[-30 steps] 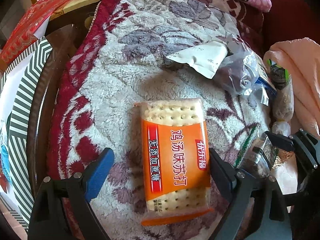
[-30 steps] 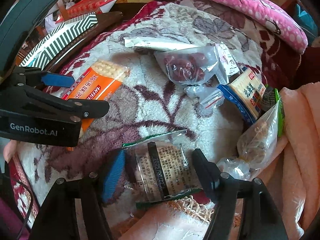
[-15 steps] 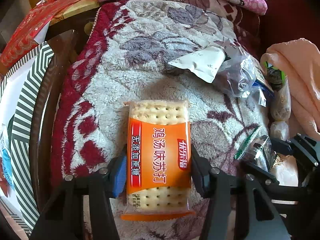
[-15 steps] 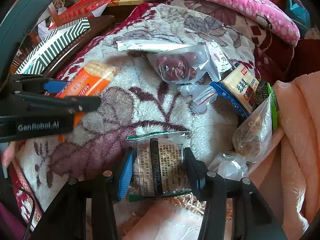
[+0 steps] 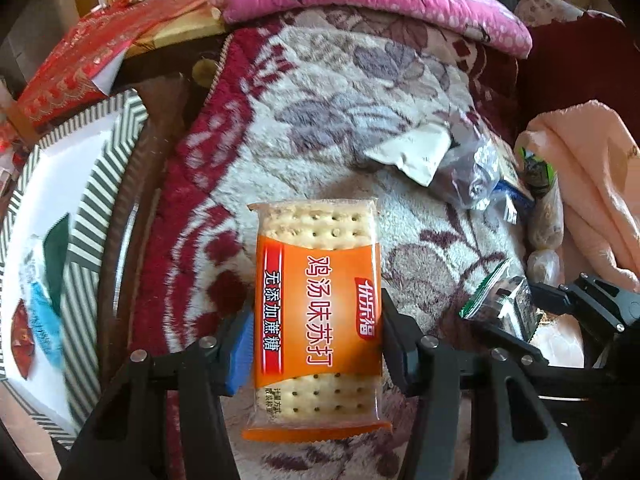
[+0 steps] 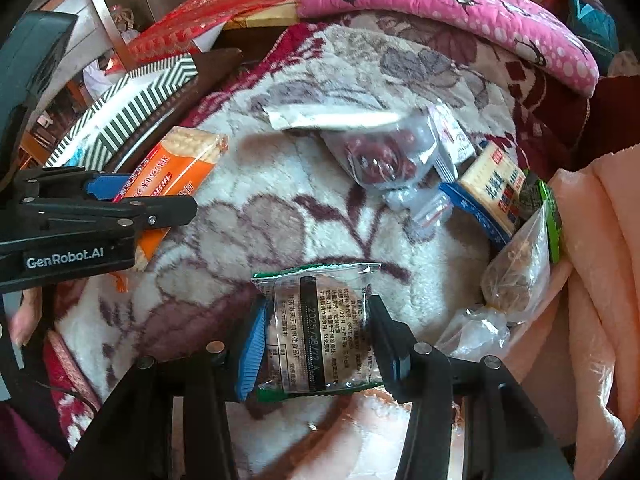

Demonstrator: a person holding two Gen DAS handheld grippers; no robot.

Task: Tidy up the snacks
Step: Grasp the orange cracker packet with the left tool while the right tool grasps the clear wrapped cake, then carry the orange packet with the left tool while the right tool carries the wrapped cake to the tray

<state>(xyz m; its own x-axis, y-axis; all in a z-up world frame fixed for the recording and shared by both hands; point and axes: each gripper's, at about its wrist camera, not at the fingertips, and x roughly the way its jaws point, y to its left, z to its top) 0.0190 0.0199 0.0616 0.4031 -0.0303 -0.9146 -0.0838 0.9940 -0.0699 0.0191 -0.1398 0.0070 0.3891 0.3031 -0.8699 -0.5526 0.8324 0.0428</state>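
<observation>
1. While both hands work at once, my left gripper [image 5: 316,344] has its jaws clenched on the orange cracker pack [image 5: 318,312], pads pressing its two long edges near the middle. The jaws have just been closing, with the pack between them.
2. Left of that pack, past the dark red border of the flowered blanket [image 5: 320,120], sits a striped box [image 5: 92,216]. I judge it a likely home for the snacks, though nothing in view settles that.
3. At the centre of the blanket the fleece is bare, so nothing lies under the cracker pack if I raise it.
4. Further right, my right gripper [image 6: 316,340] has its jaws clenched on a clear cake packet [image 6: 320,320] with green ends, printed side up. These jaws have also just been closing, with the packet between them. Its lower end lies close to the fringe at the blanket's near edge.
5. Beyond it the rest wait in a heap: a white sachet [image 6: 332,118], a bag of red dates [image 6: 380,156], a blue cracker pack [image 6: 496,188] and a bag of brown lumps [image 6: 516,276], beside a peach towel [image 6: 600,280].
6. The step in hand, as I read it, is the pick-up. Next comes a straight lift on both sides, with the squeeze kept gentle enough not to crack the biscuits, then a carry to wherever the sorted snacks go.
</observation>
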